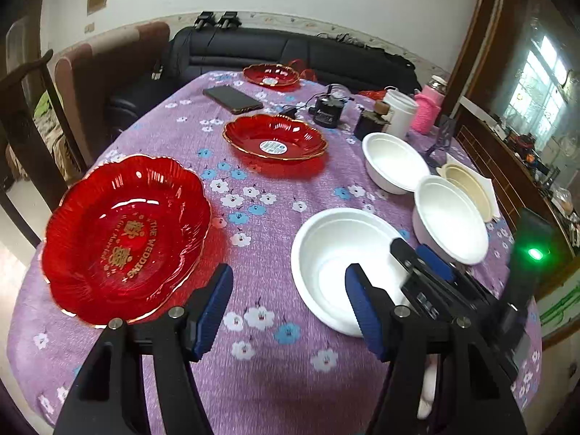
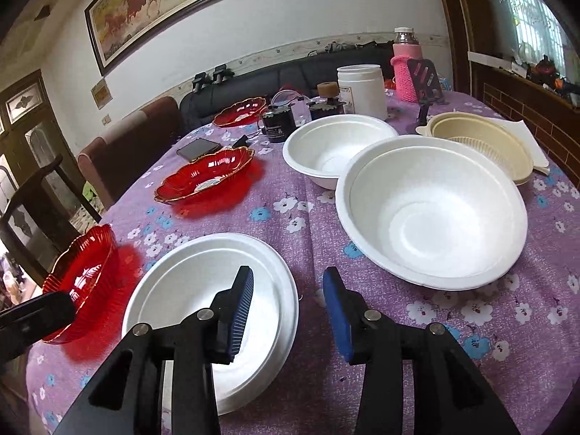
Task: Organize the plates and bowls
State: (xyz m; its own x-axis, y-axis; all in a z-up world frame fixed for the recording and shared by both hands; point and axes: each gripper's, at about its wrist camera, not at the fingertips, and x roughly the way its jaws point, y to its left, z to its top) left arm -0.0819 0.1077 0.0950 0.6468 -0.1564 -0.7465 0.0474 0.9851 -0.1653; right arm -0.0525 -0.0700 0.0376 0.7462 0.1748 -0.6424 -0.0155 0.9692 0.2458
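Three red scalloped plates lie on the purple floral tablecloth: a near one [image 1: 123, 239] [image 2: 81, 279], a middle one [image 1: 275, 137] [image 2: 206, 177] and a far one [image 1: 271, 74] [image 2: 240, 110]. Three white foam bowls stand to the right: near [image 1: 337, 261] [image 2: 203, 311], middle [image 1: 449, 217] [image 2: 431, 210] and far [image 1: 393, 161] [image 2: 337, 148]. A beige bowl [image 1: 467, 185] [image 2: 482, 145] sits behind them. My left gripper [image 1: 288, 304] is open and empty between the near red plate and near white bowl. My right gripper [image 2: 288, 308] is open and empty, at the near white bowl's right rim; it also shows in the left wrist view [image 1: 420, 257].
A phone [image 1: 232, 98], a black device with cables [image 1: 328, 110], a white jar [image 1: 398, 114] and a pink-sleeved bottle [image 1: 429, 107] stand at the table's far side. A black sofa [image 1: 290, 50] and chairs [image 1: 108, 72] surround the table [image 1: 275, 380].
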